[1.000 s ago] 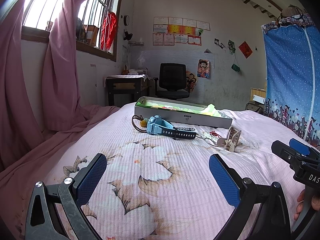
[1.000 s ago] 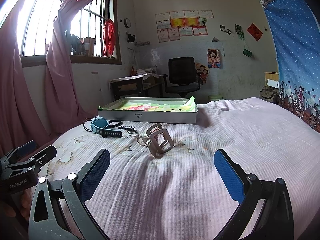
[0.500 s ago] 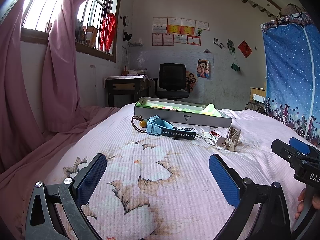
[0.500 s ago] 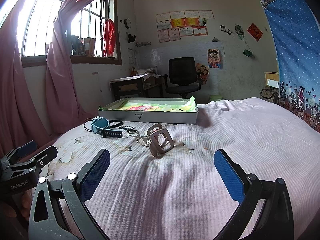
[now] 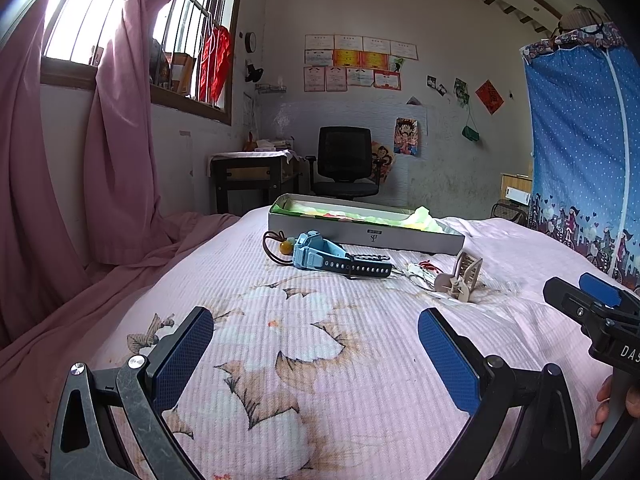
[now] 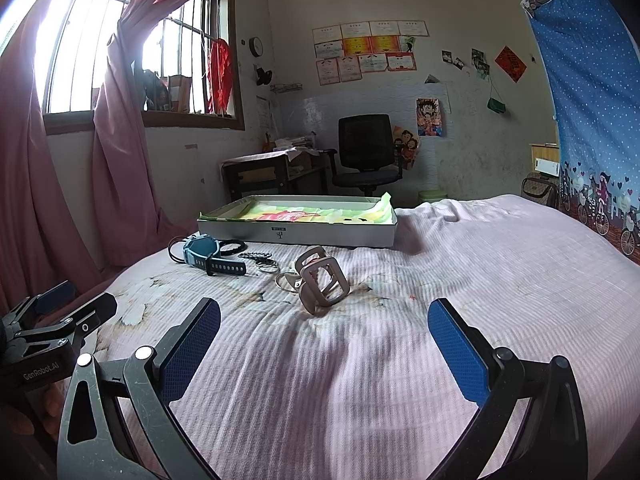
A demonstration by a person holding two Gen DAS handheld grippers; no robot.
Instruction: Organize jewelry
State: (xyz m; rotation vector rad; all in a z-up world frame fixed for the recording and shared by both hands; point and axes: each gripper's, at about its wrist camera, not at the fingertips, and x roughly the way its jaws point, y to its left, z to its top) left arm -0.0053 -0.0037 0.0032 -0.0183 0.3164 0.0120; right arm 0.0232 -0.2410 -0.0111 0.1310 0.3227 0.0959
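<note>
A blue watch with a dark strap (image 5: pixel 320 254) (image 6: pixel 206 254) lies on the pink bed, with a cord bracelet and amber bead (image 5: pixel 285 246) beside it. A beige hair claw clip (image 5: pixel 460 278) (image 6: pixel 322 284) lies to its right, with metal rings (image 6: pixel 286 280) and a small chain (image 6: pixel 256 256) nearby. A grey shallow box lined with coloured paper (image 5: pixel 368 234) (image 6: pixel 298 230) stands behind them. My left gripper (image 5: pixel 316 354) is open and empty, short of the watch. My right gripper (image 6: pixel 324 344) is open and empty, short of the clip.
The bed has a pink floral sheet (image 5: pixel 280 360). Pink curtains (image 5: pixel 116 140) hang at the left by a barred window. A desk (image 5: pixel 256 176) and a black office chair (image 5: pixel 344 168) stand beyond the bed. A blue dotted curtain (image 5: pixel 580 140) hangs at the right.
</note>
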